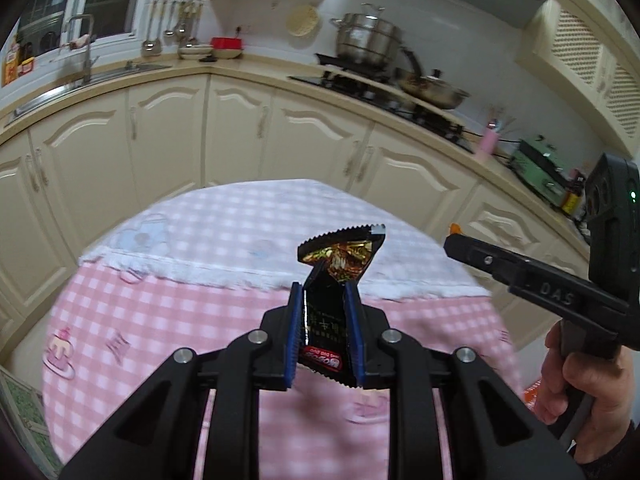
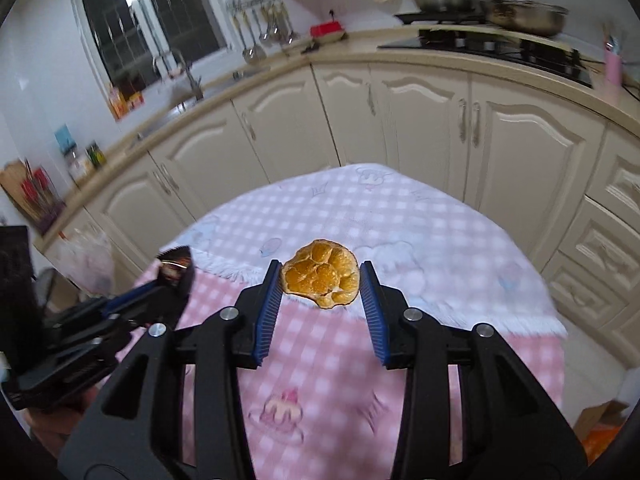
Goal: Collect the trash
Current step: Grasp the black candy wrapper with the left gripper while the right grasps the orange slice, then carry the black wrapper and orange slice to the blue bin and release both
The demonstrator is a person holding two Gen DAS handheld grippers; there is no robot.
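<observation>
My left gripper (image 1: 325, 294) is shut on a black snack wrapper (image 1: 340, 264) and holds it above the pink checked tablecloth (image 1: 160, 320). The wrapper's torn, serrated top sticks up past the blue pads. My right gripper (image 2: 320, 276) is shut on a piece of orange peel (image 2: 320, 276), held between its blue pads above the table. The right gripper also shows in the left wrist view (image 1: 520, 272) at the right. The left gripper with the wrapper shows in the right wrist view (image 2: 176, 270) at the left.
The round table (image 2: 400, 220) stands in front of cream kitchen cabinets (image 1: 240, 128). A counter with a sink (image 1: 100, 72) and a stove with pots (image 1: 372, 52) runs behind. A cardboard box (image 2: 600, 420) sits on the floor to the right.
</observation>
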